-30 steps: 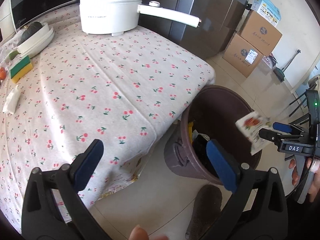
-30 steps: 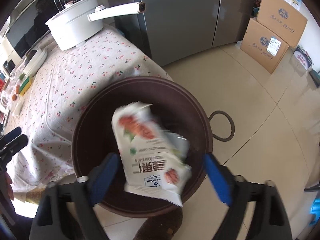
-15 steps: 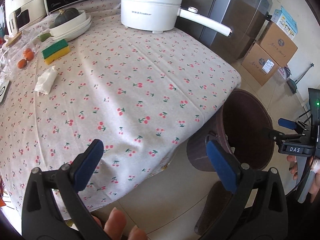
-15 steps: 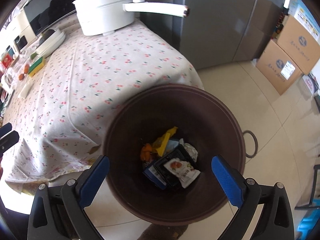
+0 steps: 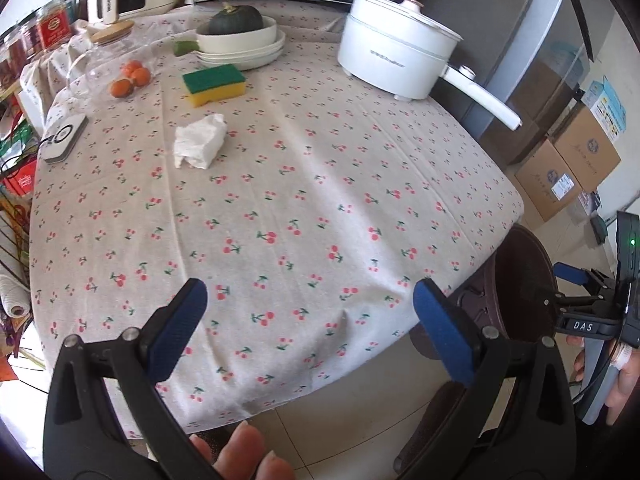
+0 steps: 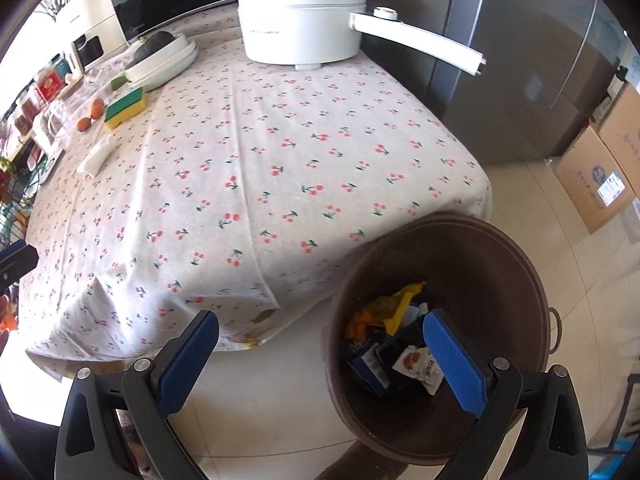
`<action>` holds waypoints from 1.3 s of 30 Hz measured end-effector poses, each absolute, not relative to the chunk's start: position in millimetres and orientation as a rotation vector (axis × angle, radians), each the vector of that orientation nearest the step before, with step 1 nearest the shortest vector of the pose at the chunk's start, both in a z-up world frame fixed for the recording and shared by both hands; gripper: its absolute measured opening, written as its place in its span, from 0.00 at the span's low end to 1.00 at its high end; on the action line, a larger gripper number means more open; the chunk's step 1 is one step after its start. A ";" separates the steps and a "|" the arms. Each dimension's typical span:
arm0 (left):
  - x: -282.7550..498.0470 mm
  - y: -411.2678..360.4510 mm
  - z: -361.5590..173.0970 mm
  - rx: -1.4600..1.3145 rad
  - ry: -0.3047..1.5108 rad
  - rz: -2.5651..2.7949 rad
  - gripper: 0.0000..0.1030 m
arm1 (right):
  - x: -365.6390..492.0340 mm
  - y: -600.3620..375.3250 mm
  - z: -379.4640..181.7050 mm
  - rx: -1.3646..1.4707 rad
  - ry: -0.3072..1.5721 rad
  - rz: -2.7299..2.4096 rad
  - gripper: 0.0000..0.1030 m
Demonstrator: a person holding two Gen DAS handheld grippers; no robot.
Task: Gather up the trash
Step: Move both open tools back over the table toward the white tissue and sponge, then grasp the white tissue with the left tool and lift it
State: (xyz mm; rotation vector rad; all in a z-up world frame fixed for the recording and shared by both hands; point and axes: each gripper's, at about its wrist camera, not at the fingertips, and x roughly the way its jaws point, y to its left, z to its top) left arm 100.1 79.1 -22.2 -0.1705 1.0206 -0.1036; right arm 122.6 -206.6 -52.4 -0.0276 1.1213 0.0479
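at the far left of the table [image 5: 360, 208], a small white device [image 5: 64, 140] and a glass jar [image 5: 86, 68] with oranges [image 5: 130, 80] beside it were seen, none of it judged to be trash. a little further right, a crumpled white tissue [image 5: 200, 140] was seen lying on the cherry-print cloth, just in front of a green and yellow sponge [image 5: 214, 84]; it was judged to be the likeliest piece left to collect. behind the sponge, stacked white dishes [image 5: 248, 46] with a dark squash [image 5: 236, 20] were noted, and a white electric pot [image 5: 394, 60] further right.

the left gripper [image 5: 308, 322] was held above the near edge of the table, jaws spread wide and nothing between them. the right gripper [image 6: 320, 354] was likewise wide apart and empty, held beside the table's corner, with its right finger over the brown bin [image 6: 520, 280]. wrappers and a snack packet [image 6: 416, 362] were seen lying at the bin's bottom.

trouble could be expected if the tissue were pinched too deep: the loose cloth might be caught with it and the dishes or the jar dragged. the sponge, lying just beside, could be taken by mistake. a light tissue could also slip out and fall short of the bin.
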 end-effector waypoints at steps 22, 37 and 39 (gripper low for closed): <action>192.7 175.6 -63.4 -0.298 1.032 0.086 0.99 | 183.0 -130.6 -47.5 -0.001 1.108 0.133 1.00; 251.0 167.5 -98.8 -0.272 1.073 0.134 0.63 | 204.4 -135.4 -58.9 0.018 1.150 0.137 1.00; 249.8 169.5 -100.8 -0.299 1.082 0.130 0.48 | 205.7 -135.0 -60.9 0.023 1.159 0.133 1.00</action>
